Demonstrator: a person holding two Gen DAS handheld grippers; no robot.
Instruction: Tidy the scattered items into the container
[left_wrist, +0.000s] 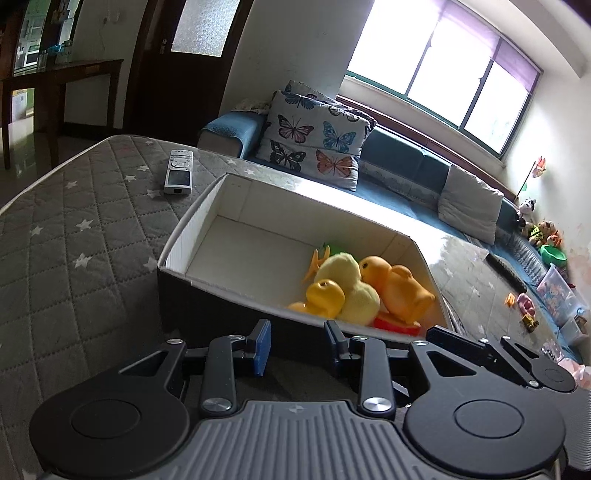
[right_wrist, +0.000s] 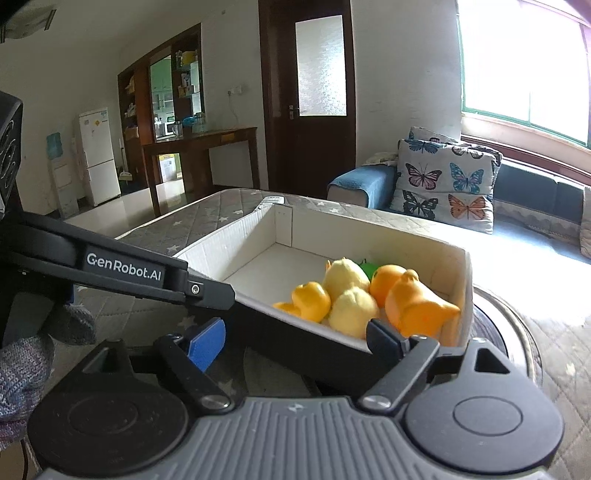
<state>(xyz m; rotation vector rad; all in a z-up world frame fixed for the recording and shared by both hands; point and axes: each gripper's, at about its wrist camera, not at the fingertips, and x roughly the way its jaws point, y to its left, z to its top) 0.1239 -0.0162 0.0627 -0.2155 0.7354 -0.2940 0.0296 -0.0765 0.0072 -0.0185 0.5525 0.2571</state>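
A cardboard box (left_wrist: 207, 206) with white inner walls and a dark outside stands on the quilted grey table; it also shows in the right wrist view (right_wrist: 424, 240). In its right end lie a yellow rubber duck (left_wrist: 325, 297), a pale plush chick (left_wrist: 347, 280), an orange duck (left_wrist: 399, 288), a red piece (left_wrist: 395, 323) and a green and orange toy (left_wrist: 325, 254). The ducks show in the right wrist view (right_wrist: 417, 299) too. My left gripper (left_wrist: 299, 347) is open and empty just before the box's near wall. My right gripper (right_wrist: 295, 339) is open and empty at the near wall.
A silver remote (left_wrist: 179, 171) lies on the table (left_wrist: 74, 236) behind the box. A dark remote (left_wrist: 506, 273) and small toys (left_wrist: 524, 304) lie at the right. A sofa with butterfly cushions (left_wrist: 314, 136) stands beyond. The left gripper's arm (right_wrist: 122, 266) crosses the right wrist view.
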